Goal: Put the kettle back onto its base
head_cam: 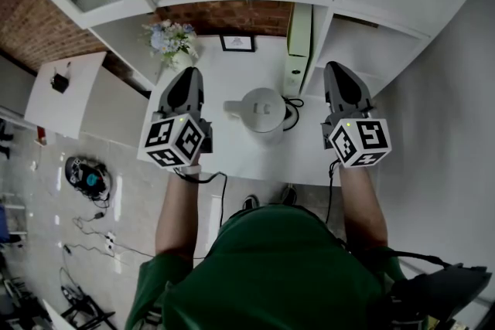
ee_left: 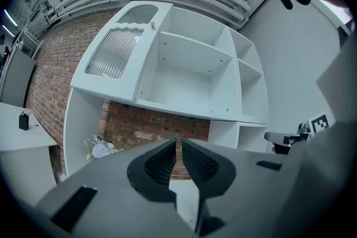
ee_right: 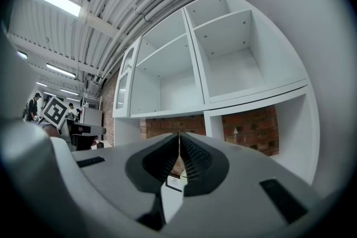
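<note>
While flowers (head_cam: 172,37) and a small frame (head_cam: 237,43) stand at the tabletop's (head_cam: 232,160) upper edge, the kettle (head_cam: 261,110) sits mid-frame; left gripper (head_cam: 189,75) and right gripper (head_cam: 338,69) flank it, apart from it, both pressed together on nothing.

Small framed picture (head_cam: 237,43) leaning against brick wall (head_cam: 224,15). Just left of the picture, pale flowers (head_cam: 172,37). Just right of it, upright pale-green box (head_cam: 298,50). Well below-left, round floor device (head_cam: 87,178).
</note>
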